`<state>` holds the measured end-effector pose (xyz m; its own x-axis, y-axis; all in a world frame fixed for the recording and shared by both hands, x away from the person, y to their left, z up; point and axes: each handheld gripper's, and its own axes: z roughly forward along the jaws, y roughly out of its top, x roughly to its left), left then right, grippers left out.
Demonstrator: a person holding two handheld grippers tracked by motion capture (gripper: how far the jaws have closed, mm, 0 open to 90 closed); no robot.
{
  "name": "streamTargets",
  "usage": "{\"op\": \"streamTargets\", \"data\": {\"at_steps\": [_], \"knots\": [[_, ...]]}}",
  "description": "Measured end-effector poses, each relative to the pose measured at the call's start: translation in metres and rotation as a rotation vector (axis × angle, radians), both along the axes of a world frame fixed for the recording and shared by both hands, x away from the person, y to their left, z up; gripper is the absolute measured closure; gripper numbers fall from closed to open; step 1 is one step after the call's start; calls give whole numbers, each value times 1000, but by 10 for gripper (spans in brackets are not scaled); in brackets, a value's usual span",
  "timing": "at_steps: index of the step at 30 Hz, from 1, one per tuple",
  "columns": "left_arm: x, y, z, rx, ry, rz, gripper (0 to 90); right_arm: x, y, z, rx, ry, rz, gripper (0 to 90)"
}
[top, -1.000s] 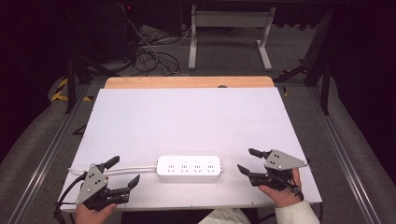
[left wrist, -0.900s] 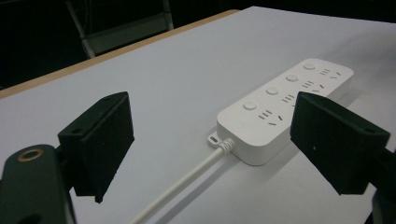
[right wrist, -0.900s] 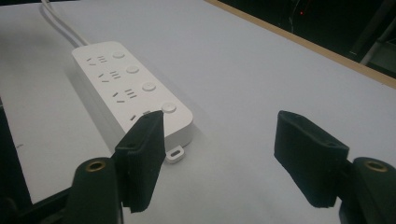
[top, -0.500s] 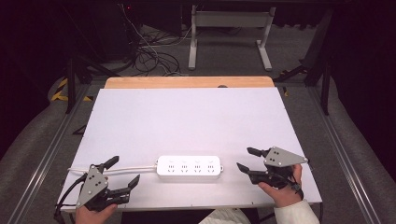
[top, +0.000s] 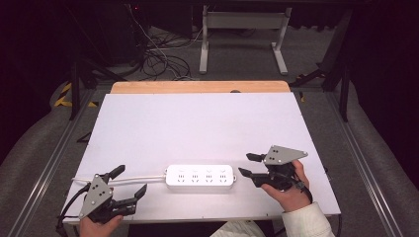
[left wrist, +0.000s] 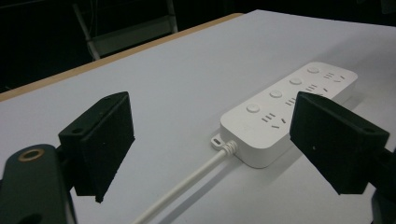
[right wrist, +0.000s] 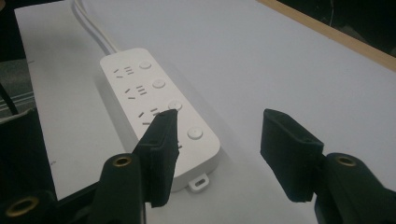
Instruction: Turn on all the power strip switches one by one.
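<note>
From above, a white power strip (top: pixel 200 177) is being flanked on the white table (top: pixel 197 123) by the left gripper (top: pixel 121 190) and right gripper (top: pixel 251 164), both spread and empty. In the left gripper view, the strip's cable (left wrist: pixel 187 186) is being framed between parted jaws. In the right gripper view the strip's near end is being faced untouched, so no step is judged begun.
</note>
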<state>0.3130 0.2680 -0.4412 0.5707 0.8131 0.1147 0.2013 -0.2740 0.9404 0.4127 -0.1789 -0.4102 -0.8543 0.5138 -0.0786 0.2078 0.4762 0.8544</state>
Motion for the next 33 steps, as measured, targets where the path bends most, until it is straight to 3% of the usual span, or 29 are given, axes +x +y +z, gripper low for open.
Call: {"op": "streamTargets", "data": {"at_steps": [26,33], "knots": [[1,0,0,15,0,7,143,25,66,9,-37,35,113,506],[0,0,0,18,-2,4,143,29,75,10,-30,47,127,575]]}}
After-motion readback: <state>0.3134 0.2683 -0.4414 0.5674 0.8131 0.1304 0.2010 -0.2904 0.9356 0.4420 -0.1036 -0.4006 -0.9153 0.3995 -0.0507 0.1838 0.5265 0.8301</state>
